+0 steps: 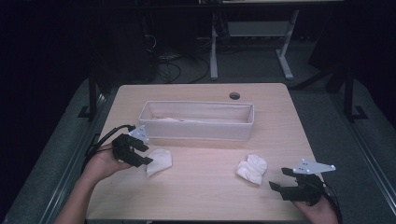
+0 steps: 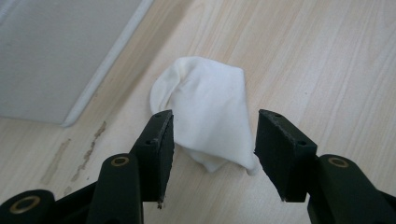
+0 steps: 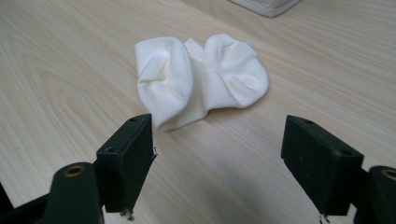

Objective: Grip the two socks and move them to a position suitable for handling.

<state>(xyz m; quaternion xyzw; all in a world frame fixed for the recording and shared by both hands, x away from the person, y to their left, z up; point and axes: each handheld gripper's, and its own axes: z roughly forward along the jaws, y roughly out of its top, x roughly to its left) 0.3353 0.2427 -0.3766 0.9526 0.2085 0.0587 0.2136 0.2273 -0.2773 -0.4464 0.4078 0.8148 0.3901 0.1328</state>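
Observation:
Two white socks lie on the wooden table (image 1: 201,196). The left sock (image 1: 159,161) (image 2: 205,98) is folded to a rounded wedge, and its narrow near end lies between the jaws of my left gripper (image 1: 147,156) (image 2: 212,123). Those jaws stand partly open, with the pads beside the fabric and not pressing it. The right sock (image 1: 252,169) (image 3: 201,79) is a crumpled bundle. My right gripper (image 1: 275,179) (image 3: 219,123) sits a little short of it, wide open with nothing between the jaws.
A long white fabric bin (image 1: 196,133) (image 2: 51,56) stands across the middle of the table, just beyond both socks; its corner (image 3: 266,5) shows in the right gripper view. A cable hole (image 1: 234,95) is near the far edge. Desk legs and cables stand behind the table.

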